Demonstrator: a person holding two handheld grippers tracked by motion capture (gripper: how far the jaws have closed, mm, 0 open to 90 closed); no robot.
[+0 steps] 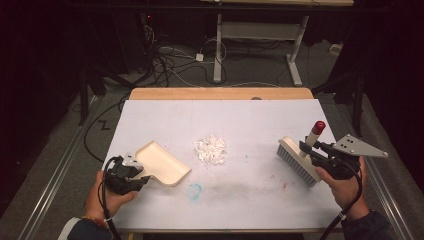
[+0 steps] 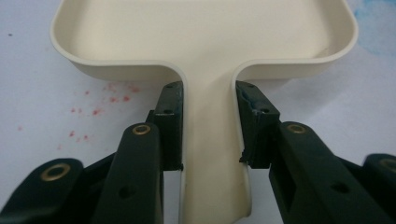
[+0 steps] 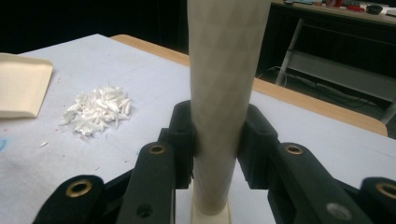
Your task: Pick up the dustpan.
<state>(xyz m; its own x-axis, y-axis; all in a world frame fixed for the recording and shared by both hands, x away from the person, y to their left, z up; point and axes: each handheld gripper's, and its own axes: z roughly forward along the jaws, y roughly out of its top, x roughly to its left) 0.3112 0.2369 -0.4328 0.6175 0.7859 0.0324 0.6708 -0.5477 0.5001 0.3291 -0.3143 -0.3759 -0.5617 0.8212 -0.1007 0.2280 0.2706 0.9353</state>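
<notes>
Shreds of white paper (image 1: 210, 149) lie piled mid-table, between both tools. Left gripper (image 2: 208, 126) clamps the cream dustpan (image 1: 162, 163) by its handle, mouth toward the pile; right gripper (image 3: 217, 140) clenches the brush (image 1: 299, 157) handle, bristles facing the pile.
</notes>
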